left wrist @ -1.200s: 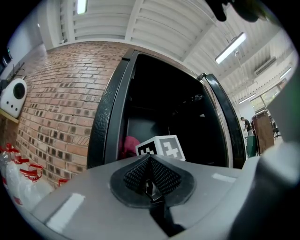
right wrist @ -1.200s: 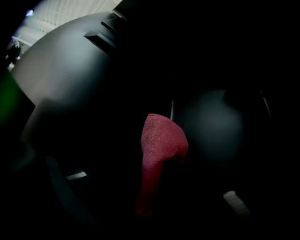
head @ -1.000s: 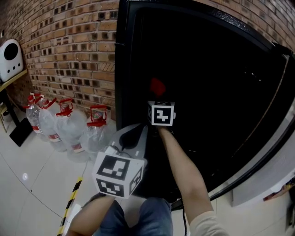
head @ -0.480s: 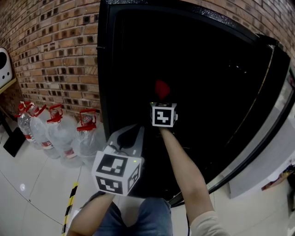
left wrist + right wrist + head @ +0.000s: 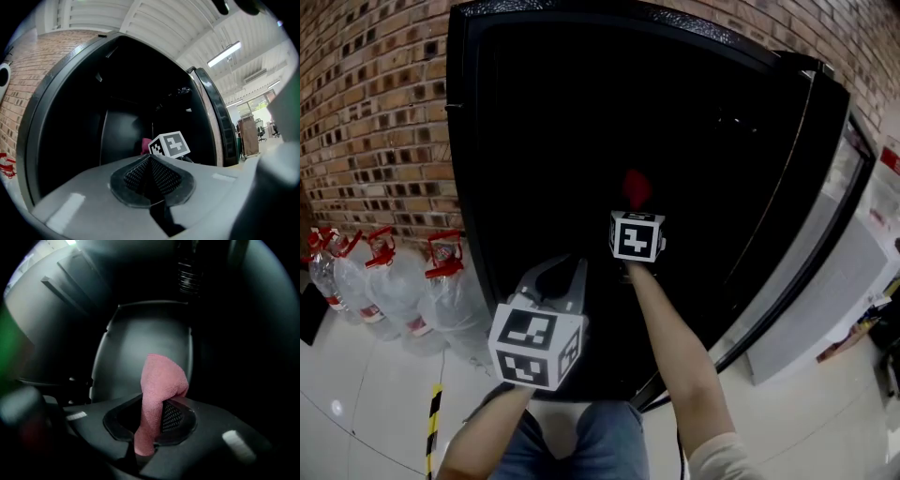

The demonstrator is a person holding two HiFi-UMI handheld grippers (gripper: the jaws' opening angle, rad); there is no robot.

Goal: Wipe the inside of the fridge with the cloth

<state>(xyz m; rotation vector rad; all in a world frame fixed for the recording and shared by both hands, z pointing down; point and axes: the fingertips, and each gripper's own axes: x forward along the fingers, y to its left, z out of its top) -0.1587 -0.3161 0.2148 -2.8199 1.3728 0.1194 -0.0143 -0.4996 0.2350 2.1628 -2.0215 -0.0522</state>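
Pink terry cloth (image 5: 159, 390) is pinched in the right claw (image 5: 151, 420), whose jaws are closed on its lower part, so a folded loop of it stands up past the tips. That claw is held out at arm's length into the dark inside of the tall black fridge (image 5: 473, 141), about the middle of the opening. Straight ahead of the cloth is a pale grey curved panel (image 5: 140, 348) on the far inner wall, and whether the cloth touches it cannot be told. Slanted shelf ribs (image 5: 61, 284) run along the inner wall to the left. The person's bare forearm (image 5: 675, 342) leads back from the right claw's marker cube (image 5: 636, 236) toward the near edge. The left claw (image 5: 559, 277) hangs nearer and to the left, just outside the lower part of the opening. Its meshed pads (image 5: 161, 176) are pressed tip to tip with nothing between them. The fridge's glass-fronted door (image 5: 830, 197) stands swung open on the right. On the left, clear plastic water bottles with red caps (image 5: 398, 281) stand grouped on the white tiled floor (image 5: 356, 394) against a red brick wall (image 5: 375, 103). A yellow-and-black striped tape (image 5: 434, 417) runs across the floor nearby.
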